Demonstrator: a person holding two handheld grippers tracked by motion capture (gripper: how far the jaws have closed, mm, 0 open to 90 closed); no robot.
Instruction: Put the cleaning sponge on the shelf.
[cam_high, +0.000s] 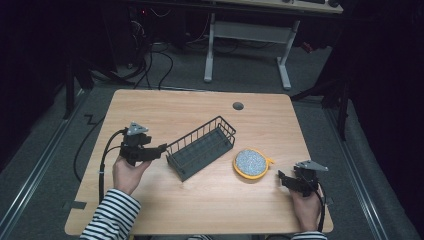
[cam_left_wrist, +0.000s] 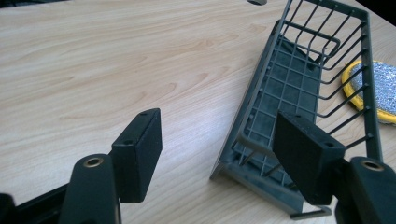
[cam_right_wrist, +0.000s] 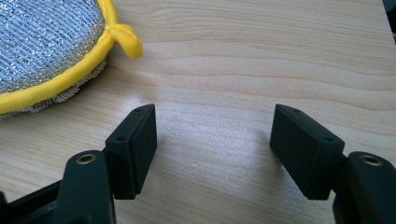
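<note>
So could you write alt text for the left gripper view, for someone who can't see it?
Two black jaws of the left gripper stand open over a wooden table, nothing between them, with the near end of a dark wire basket just beyond the right-hand jaw. Through the basket's far wires shows a round silver scouring pad with a yellow rim.

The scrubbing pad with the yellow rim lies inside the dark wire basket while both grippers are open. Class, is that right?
Not quite. The scrubbing pad lies on the table beside the wire basket, not inside it, as the high view shows. The rest holds: the left gripper and the right gripper both stand open with nothing between their jaws.
</note>
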